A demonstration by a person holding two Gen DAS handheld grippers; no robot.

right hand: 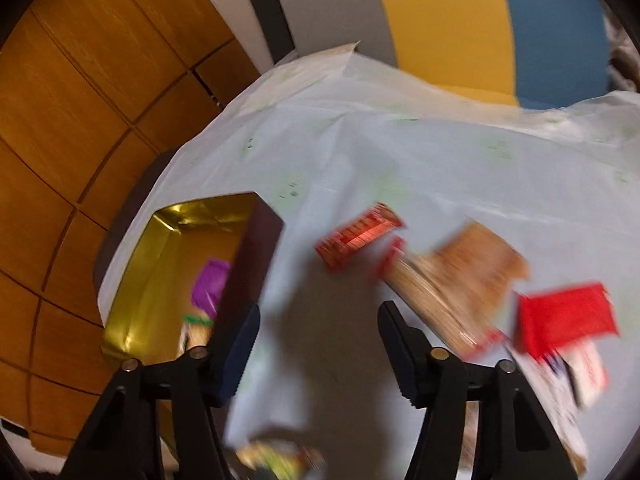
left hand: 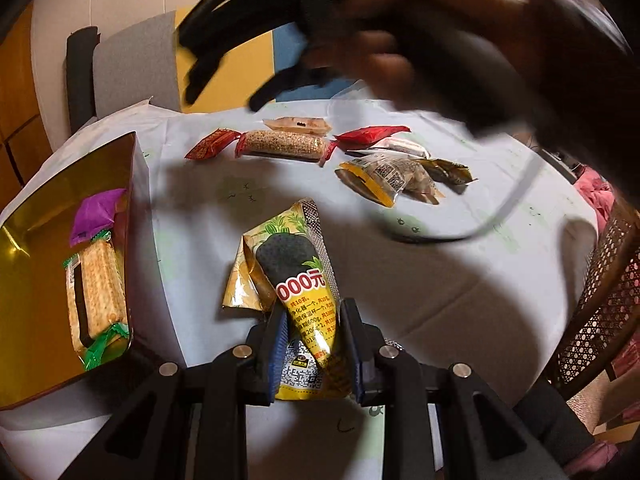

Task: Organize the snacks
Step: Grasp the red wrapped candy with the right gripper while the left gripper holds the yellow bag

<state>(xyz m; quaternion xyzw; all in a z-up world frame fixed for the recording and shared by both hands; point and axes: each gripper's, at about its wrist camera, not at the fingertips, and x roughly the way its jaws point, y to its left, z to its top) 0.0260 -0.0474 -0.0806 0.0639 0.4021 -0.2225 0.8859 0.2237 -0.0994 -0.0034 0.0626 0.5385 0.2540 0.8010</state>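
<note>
The left gripper [left hand: 314, 344] clamps a yellow snack packet [left hand: 298, 280] printed "000元" (plus a QR code). The right gripper [right hand: 318, 354] hangs half-open, empty, above the surface [right hand: 440, 168].

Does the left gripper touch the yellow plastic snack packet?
Touching. The left wrist view shows the left gripper pads pressing both sides of the yellow plastic snack packet.

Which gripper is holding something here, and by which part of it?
The left gripper is shut on the yellow snack packet, gripping its near, lower end. The right gripper holds nothing.
</note>
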